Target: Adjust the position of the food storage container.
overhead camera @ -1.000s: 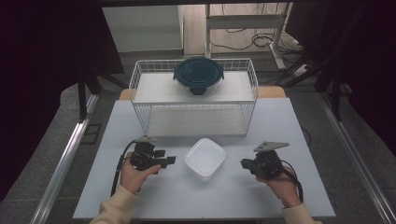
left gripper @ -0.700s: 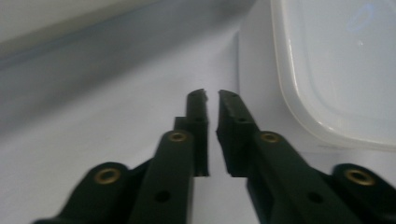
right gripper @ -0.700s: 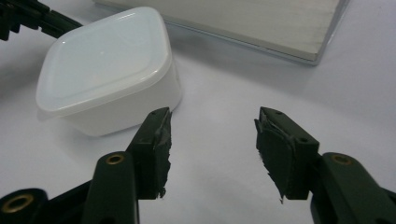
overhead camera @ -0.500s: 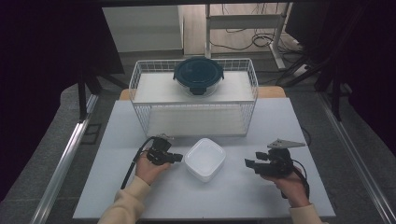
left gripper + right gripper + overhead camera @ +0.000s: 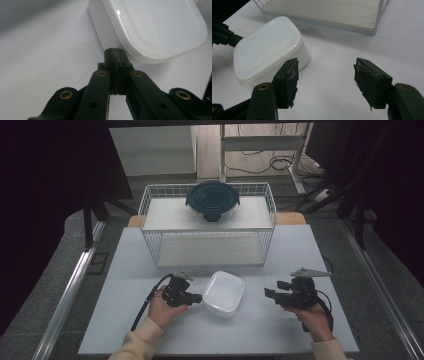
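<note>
A white container with a white lid (image 5: pixel 224 292) rests on the table's front middle. My left gripper (image 5: pixel 196 298) is at its left side, held by a hand in a cream sleeve. In the left gripper view the gripper (image 5: pixel 115 51) is shut, nothing between its jaws, its tips right against the container (image 5: pixel 155 27) just under the lid's rim. My right gripper (image 5: pixel 269 293) hovers to the right of the container, a gap away. In the right gripper view it (image 5: pixel 327 80) is open and holds nothing, with the container (image 5: pixel 267 47) ahead to the left.
A white wire rack (image 5: pixel 207 225) stands behind the container, and a dark blue round lidded bowl (image 5: pixel 212 200) sits on its top shelf. The rack's lower shelf (image 5: pixel 324 12) lies just ahead of my right gripper. The table (image 5: pixel 250 330) is white.
My left gripper has moved right across the table until its tips reached the container's left side. My right gripper has shifted slightly right and stays open.
</note>
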Demonstrator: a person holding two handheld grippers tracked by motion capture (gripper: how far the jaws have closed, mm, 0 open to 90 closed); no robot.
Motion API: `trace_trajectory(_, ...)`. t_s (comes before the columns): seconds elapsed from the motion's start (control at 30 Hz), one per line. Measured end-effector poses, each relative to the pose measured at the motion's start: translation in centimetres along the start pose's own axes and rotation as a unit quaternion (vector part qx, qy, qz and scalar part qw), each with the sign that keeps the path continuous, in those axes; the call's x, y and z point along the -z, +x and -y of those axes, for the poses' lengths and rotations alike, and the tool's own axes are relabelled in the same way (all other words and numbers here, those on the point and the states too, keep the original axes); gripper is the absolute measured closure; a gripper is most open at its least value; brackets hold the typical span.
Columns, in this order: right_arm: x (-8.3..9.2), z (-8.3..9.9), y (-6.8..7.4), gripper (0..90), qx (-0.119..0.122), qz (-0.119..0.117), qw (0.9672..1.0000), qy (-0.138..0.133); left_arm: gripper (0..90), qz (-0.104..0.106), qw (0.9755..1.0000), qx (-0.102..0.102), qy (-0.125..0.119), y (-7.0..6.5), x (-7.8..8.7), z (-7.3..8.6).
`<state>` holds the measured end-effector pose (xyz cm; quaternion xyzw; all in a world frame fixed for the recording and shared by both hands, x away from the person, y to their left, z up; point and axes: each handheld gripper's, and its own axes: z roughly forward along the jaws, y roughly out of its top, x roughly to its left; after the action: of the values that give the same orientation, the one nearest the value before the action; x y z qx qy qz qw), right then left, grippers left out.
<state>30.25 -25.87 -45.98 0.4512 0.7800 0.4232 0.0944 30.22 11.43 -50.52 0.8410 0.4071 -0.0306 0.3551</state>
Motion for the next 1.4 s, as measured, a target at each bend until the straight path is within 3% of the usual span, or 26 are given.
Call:
trace_trajectory(0.5, -0.1, 0.0, 0.2, 35.4, 0.002, -0.003, 1.0, 0.004, 89.3, 0.029, 0.9994, -0.015, 0.011, -2.4, -0.8, 0.4)
trace_trajectory(0.83, -0.1, -0.1, 0.2, 35.4, 0.0, -0.002, 1.0, 0.003, 88.5, 0.029, 0.9993, -0.021, 0.006, -2.5, -0.4, 0.6)
trace_trajectory(0.97, -0.1, -0.2, 0.2, 35.4, 0.002, -0.002, 1.0, 0.003, 87.7, 0.021, 0.9995, -0.012, -0.02, -2.1, 1.1, 0.7)
trace_trajectory(1.03, -0.1, -0.2, 0.2, 35.3, 0.003, -0.004, 1.0, 0.004, 82.4, 0.01, 0.999, 0.002, -0.043, -1.8, 2.0, 0.8)
trace_trajectory(1.1, -0.2, -0.2, 0.2, 34.6, 0.004, -0.005, 1.0, 0.005, 67.0, -0.008, 0.9973, 0.017, -0.071, -1.4, 3.0, 0.9)
trace_trajectory(1.2, -0.3, -0.3, 0.2, 32.6, 0.001, -0.005, 1.0, 0.006, 50.9, -0.017, 0.994, 0.044, -0.098, -0.4, 4.6, 1.0)
trace_trajectory(1.4, -0.3, -0.6, 0.5, 29.0, -0.002, -0.012, 0.9999, 0.002, 39.9, -0.015, 0.9874, 0.077, -0.137, 0.8, 7.2, 1.4)
